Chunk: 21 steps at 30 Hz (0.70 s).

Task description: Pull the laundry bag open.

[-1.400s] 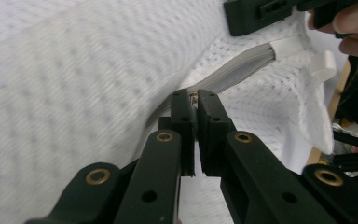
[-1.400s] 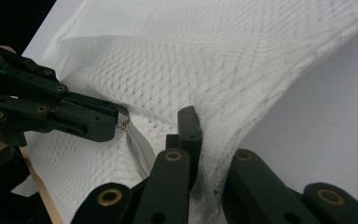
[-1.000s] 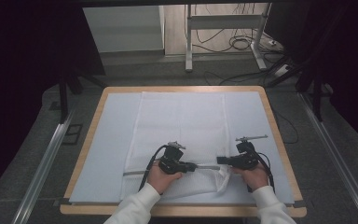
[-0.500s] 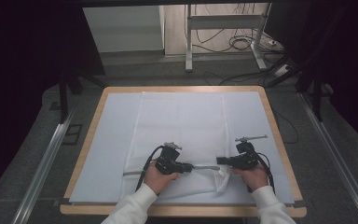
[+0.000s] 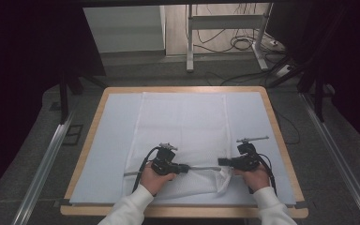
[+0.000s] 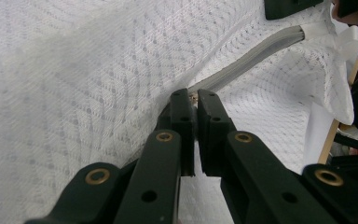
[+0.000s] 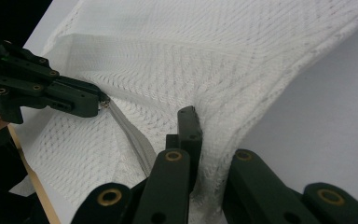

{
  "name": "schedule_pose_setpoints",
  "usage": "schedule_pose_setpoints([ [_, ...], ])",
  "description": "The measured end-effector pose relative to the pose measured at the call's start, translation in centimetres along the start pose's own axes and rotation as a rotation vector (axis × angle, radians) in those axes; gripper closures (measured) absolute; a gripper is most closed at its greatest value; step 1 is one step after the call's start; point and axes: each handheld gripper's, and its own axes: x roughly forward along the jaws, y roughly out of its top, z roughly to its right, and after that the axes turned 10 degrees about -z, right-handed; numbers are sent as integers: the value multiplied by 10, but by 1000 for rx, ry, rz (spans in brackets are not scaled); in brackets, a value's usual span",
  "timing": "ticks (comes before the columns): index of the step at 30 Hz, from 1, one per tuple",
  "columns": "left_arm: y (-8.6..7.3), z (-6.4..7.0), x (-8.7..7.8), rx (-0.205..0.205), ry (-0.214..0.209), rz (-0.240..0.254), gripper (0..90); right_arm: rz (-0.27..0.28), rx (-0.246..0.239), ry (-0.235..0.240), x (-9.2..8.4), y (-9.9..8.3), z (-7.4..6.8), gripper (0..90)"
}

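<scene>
A white mesh bag (image 5: 183, 122) lies flat on the pale mat, its grey zipper (image 5: 204, 168) running along the near end. My left gripper (image 5: 186, 167) points right along the zipper. In the left gripper view its jaws (image 6: 195, 95) are shut on the small metal zipper pull, and the grey zipper (image 6: 251, 58) runs away beyond them. My right gripper (image 5: 220, 162) points left and faces the other one. It is shut on a bunched fold of mesh (image 7: 223, 121) at the bag's near right corner, with one fingertip (image 7: 189, 116) showing and the other under the cloth.
The mat (image 5: 112, 140) covers a wooden-rimmed table (image 5: 281, 140). Bare mat lies on both sides of the bag. Metal rails (image 5: 42, 164) flank the table, and a desk frame with cables (image 5: 234, 42) stands on the floor behind.
My left gripper has edged slightly left and toward the near edge with the zipper pull. The right gripper has stayed put.
</scene>
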Motion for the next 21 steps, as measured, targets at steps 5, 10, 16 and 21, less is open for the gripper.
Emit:
schedule_pose_setpoints([
  [5,-2,-1,-2,-6,3,3,867,-6,-5,-3,0,0,1,885],
  [10,-6,-5,-5,-19,5,5,867,2,4,1,0,0,2,885],
  [16,-12,-10,-11,-32,7,6,867,1,4,0,1,0,2,885],
  [21,-15,-14,-15,-48,4,16,867,0,0,0,0,0,2,885],
])
